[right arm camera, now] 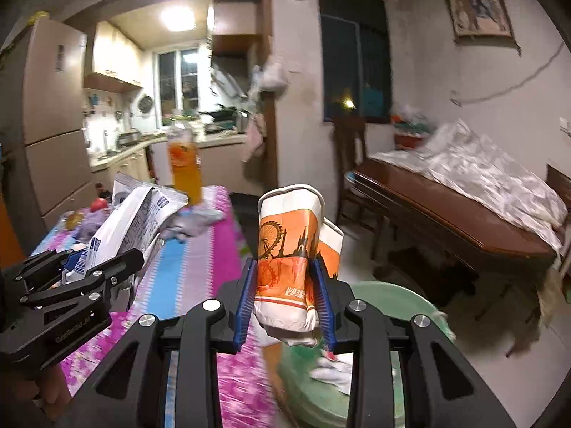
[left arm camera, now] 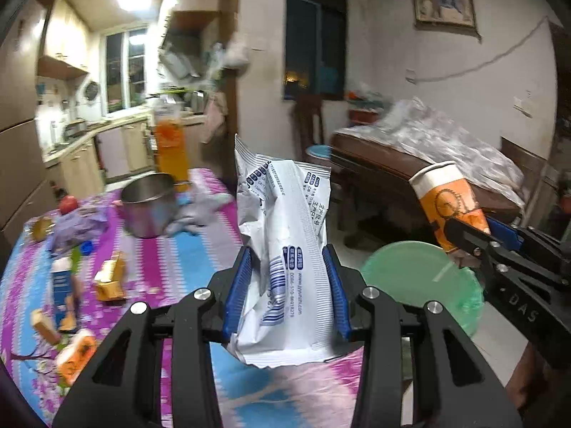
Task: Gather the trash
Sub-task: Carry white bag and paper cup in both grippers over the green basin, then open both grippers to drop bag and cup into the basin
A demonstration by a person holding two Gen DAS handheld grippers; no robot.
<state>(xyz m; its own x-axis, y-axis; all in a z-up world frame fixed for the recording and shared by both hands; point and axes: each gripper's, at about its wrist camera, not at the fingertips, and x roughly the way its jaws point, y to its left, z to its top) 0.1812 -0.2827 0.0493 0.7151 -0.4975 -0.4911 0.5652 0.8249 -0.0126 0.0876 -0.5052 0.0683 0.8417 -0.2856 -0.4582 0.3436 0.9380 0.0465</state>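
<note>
Over the table's near right edge: both grippers up in the air, each loaded.
Left gripper [left arm camera: 291, 285]: blue pads clamped on a crumpled white wrapper [left arm camera: 285, 249], standing upright between them, barcode side facing the camera.
Right gripper [right arm camera: 287, 294]: fingers pinching a squashed orange-and-white paper cup [right arm camera: 289, 246], rim pointing up, held above the green bin.
Green bin [left arm camera: 421, 278]: low on the floor, just right of the table, white scraps inside.
Table [left arm camera: 185, 260]: pink-and-blue cloth, small cartons [left arm camera: 110, 280] scattered at near left.
Far end: steel pot [left arm camera: 150, 203], orange drink bottle [right arm camera: 183, 164] behind it.
</note>
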